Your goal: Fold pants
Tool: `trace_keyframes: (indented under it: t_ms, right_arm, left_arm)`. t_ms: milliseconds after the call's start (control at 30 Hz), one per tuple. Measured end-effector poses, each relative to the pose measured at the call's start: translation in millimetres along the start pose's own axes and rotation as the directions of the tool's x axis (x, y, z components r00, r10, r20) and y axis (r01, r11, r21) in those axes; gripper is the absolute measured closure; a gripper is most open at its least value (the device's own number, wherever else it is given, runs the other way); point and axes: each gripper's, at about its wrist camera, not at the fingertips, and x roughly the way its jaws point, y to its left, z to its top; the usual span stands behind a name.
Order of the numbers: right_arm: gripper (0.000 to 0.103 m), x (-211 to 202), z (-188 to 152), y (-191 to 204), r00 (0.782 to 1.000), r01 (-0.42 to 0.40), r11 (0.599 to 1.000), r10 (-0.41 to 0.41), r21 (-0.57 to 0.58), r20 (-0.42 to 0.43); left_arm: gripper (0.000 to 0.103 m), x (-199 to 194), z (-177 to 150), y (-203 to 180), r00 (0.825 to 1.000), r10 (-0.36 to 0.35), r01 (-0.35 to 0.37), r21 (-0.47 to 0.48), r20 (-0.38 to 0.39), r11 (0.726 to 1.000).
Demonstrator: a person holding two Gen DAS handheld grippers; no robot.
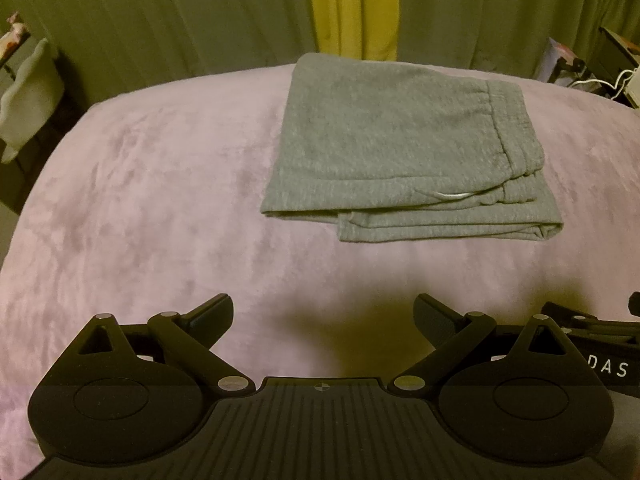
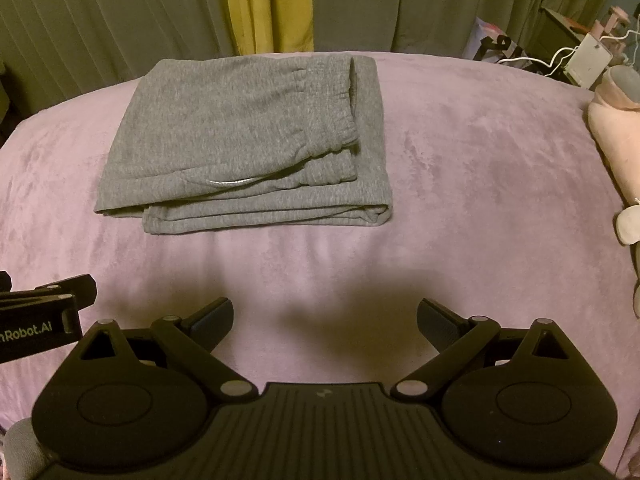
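Grey sweatpants lie folded into a compact stack on the pink blanket, waistband and white drawstring on top; they also show in the right wrist view. My left gripper is open and empty, hovering over the blanket short of the pants. My right gripper is open and empty, also short of the pants. Each gripper shows at the edge of the other's view: the right one and the left one.
Green and yellow curtains hang behind the bed. A pink plush toy lies at the right edge of the blanket. Cables and a white device sit at the far right. A pale cloth hangs at far left.
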Motion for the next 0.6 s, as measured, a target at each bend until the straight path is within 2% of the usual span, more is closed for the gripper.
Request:
trace_keyframes:
  t_ms: [600]
  right_arm:
    - [0.005,-0.8,-0.4,1.2,1.000,-0.006,1.000,0.006,0.003,0.003]
  left_arm:
    - [0.002,-1.7,-2.4,-4.2,1.000,0.025,-0.025,0.021,0.007,0.999]
